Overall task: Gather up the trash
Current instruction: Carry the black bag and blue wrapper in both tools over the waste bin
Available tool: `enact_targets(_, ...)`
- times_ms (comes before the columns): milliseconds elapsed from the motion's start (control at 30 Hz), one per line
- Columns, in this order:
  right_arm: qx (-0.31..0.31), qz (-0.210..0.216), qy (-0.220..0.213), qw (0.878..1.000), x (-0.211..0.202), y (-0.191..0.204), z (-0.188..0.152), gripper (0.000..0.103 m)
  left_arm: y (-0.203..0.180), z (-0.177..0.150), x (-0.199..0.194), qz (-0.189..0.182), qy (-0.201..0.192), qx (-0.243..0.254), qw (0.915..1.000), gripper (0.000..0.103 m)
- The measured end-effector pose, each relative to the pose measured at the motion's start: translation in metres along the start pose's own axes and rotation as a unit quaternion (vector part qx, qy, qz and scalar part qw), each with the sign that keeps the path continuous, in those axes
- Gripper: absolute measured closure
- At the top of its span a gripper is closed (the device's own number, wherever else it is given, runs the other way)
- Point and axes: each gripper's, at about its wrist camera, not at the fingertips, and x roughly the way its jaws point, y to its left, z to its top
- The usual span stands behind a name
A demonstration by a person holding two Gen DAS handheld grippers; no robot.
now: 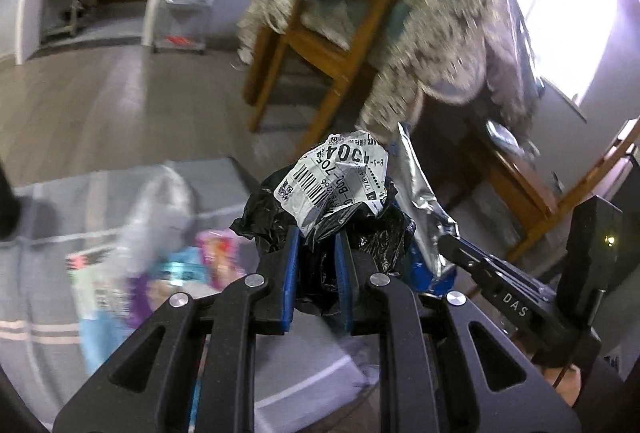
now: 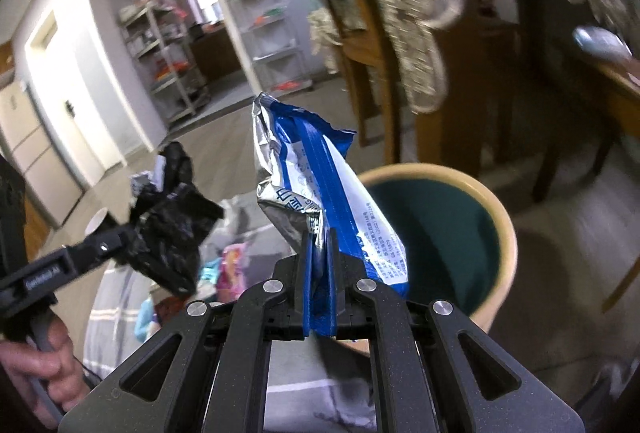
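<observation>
Grey floor mat (image 1: 48, 313) beside a wooden chair (image 1: 304, 45): trash in both grippers, bin waiting.
Left gripper (image 1: 316, 253) clamps a black bag wad (image 1: 280, 217); right gripper (image 2: 320, 257) pinches a blue wrapper (image 2: 340, 201) near the bin (image 2: 500, 217); colourful packets (image 1: 188, 265) remain on the mat.

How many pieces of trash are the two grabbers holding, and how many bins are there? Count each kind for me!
Crumpled black plastic bag with a white label, held in the left gripper: 1
Blue and silver snack wrapper, held in the right gripper: 1
Round bin with a cream rim: 1
Total: 3

More blurred wrappers lie on the grey cloth behind; too smeared to count.
</observation>
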Motion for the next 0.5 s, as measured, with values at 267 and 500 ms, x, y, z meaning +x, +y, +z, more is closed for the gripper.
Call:
enact_targets(267, 0.068, -0.018, 0.016, 0.997, 0.019, -0.037, -0.009, 0.096, -0.022, -0.008, 0.076, -0.028, 0.059, -0.027, 0.9975, 0.086)
enact_targets(500, 0.09, -0.026, 0.031, 0.995, 0.033, -0.051, -0.01, 0.096, -0.022, -0.011, 0.12, -0.07, 0.08, -0.07, 0.9919, 0.086)
